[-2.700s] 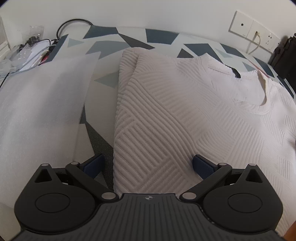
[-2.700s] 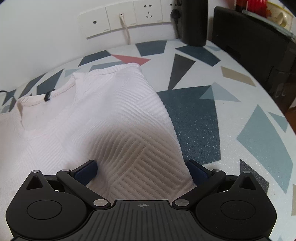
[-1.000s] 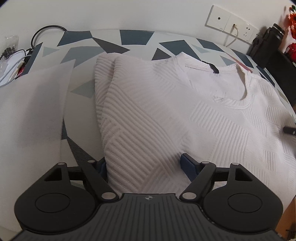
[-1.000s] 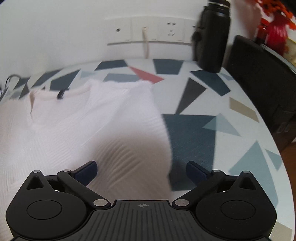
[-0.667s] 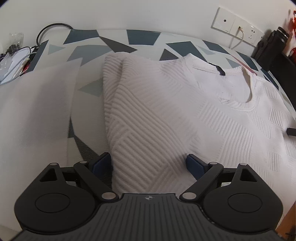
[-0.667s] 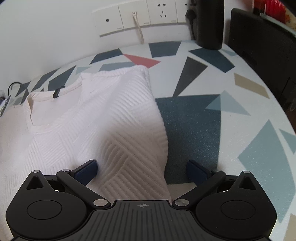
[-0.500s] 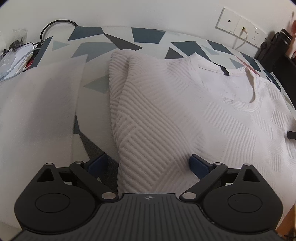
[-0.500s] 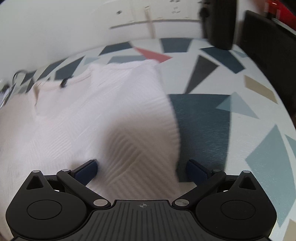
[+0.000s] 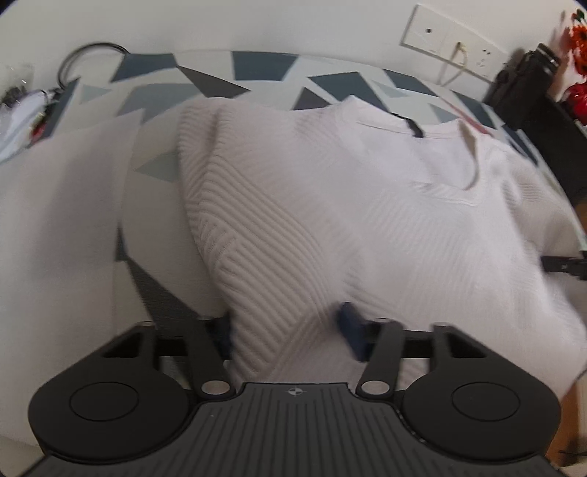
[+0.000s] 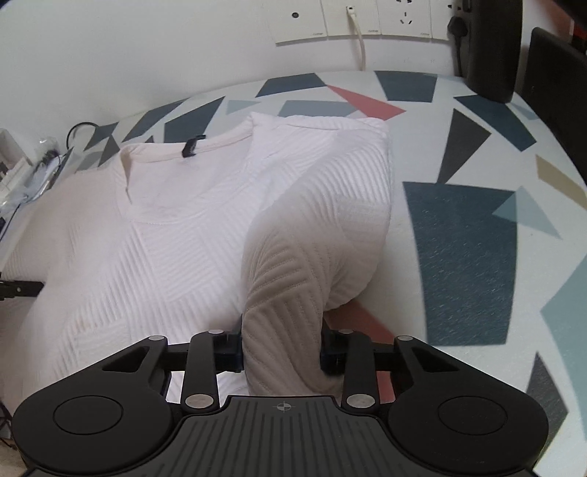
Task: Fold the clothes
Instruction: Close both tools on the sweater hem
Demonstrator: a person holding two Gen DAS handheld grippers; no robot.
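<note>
A white ribbed sweater (image 9: 330,201) lies flat on a table with a geometric pattern (image 9: 256,69), its collar at the far side. My left gripper (image 9: 284,332) sits at the sweater's near left hem, and its jaws have narrowed onto the fabric between them. The image there is blurred. In the right wrist view the sweater (image 10: 183,238) has its near right corner bunched up and raised off the table (image 10: 458,257). My right gripper (image 10: 281,352) is shut on that raised fold.
A white foam sheet (image 9: 55,220) lies left of the sweater, with cables and small clutter (image 9: 22,95) beyond it. Wall sockets (image 10: 352,18), a black bottle (image 10: 488,47) and a dark chair back (image 10: 557,73) stand at the far right. Bare table stretches right of the sweater.
Both grippers stood wide open over the hem before. Their jaws have now come in on the fabric, and the right one has lifted its corner into a fold.
</note>
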